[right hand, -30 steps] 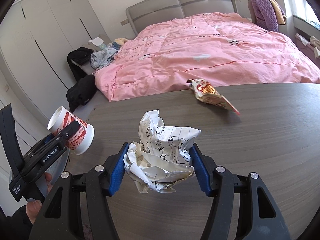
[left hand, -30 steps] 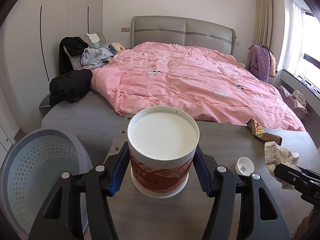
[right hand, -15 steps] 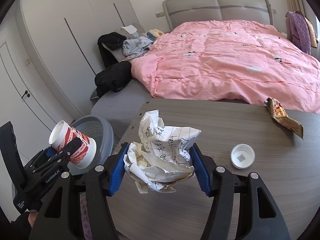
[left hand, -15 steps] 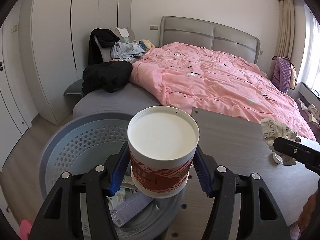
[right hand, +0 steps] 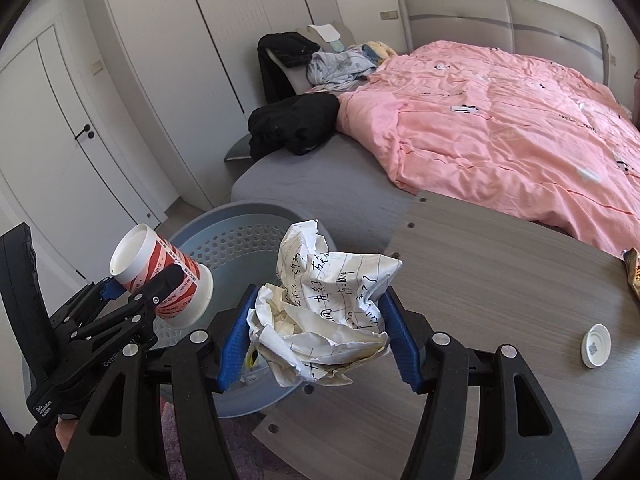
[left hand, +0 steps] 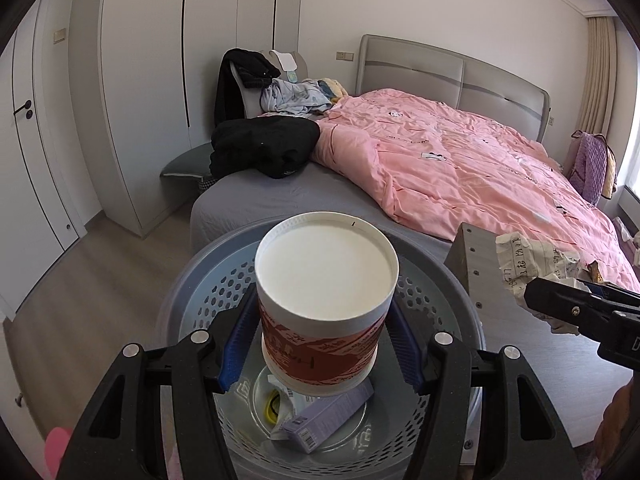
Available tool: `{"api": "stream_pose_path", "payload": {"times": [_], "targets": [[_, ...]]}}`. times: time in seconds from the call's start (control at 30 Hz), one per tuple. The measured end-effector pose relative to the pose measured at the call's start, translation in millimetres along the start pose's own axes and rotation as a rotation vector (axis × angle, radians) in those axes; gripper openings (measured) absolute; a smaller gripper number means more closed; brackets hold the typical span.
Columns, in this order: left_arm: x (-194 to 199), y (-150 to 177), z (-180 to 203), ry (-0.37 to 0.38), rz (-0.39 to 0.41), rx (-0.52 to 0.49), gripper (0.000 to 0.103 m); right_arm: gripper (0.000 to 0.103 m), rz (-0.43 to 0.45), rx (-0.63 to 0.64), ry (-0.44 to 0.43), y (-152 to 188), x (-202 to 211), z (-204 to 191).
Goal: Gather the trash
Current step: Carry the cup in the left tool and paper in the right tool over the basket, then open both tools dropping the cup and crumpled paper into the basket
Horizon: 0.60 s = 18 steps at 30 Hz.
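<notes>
The basket (left hand: 444, 280) mouth lies open beneath the cup (left hand: 326, 304), with only a purple box (left hand: 326, 416) and scraps low inside. The table (right hand: 500, 280) edge crowds its right rim, and the bed (left hand: 280, 196) stands just behind.

A paper cup (left hand: 326, 308) with a white base and a red-and-white printed band. Crumpled white paper (right hand: 328, 312) with ruled lines and dark handwriting. A grey-blue basket (left hand: 200, 304) with hexagonal perforations holds a pale purple box (left hand: 326, 416). Black grippers with blue pads (left hand: 236, 344). A grey woodgrain table (right hand: 500, 272), a small white cap (right hand: 597, 346), and a pink quilt (left hand: 460, 168) with small black-and-white motifs.
</notes>
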State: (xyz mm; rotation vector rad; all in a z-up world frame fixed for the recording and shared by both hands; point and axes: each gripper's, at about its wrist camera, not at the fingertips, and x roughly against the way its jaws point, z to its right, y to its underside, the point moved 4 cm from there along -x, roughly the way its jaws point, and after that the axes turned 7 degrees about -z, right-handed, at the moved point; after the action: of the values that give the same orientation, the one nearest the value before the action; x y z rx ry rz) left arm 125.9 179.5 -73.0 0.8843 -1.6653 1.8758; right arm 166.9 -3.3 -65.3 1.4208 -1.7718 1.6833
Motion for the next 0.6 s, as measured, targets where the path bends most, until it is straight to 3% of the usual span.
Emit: {"api": "stream_pose_path", "payload": {"times": [0.27,0.6], "targets": [[-5.9,-6.2,-15.1,0.002,0.003,-0.004,0.059,0.059,-0.026,0.049,-0.021,-6.0,-19.5,-31.9],[-9.9,-3.5,-24.4,-0.008,-0.017,-0.007,0.059,0.061,-0.04,0.067,-0.031,-6.5,-28.9,-43.5]]}}
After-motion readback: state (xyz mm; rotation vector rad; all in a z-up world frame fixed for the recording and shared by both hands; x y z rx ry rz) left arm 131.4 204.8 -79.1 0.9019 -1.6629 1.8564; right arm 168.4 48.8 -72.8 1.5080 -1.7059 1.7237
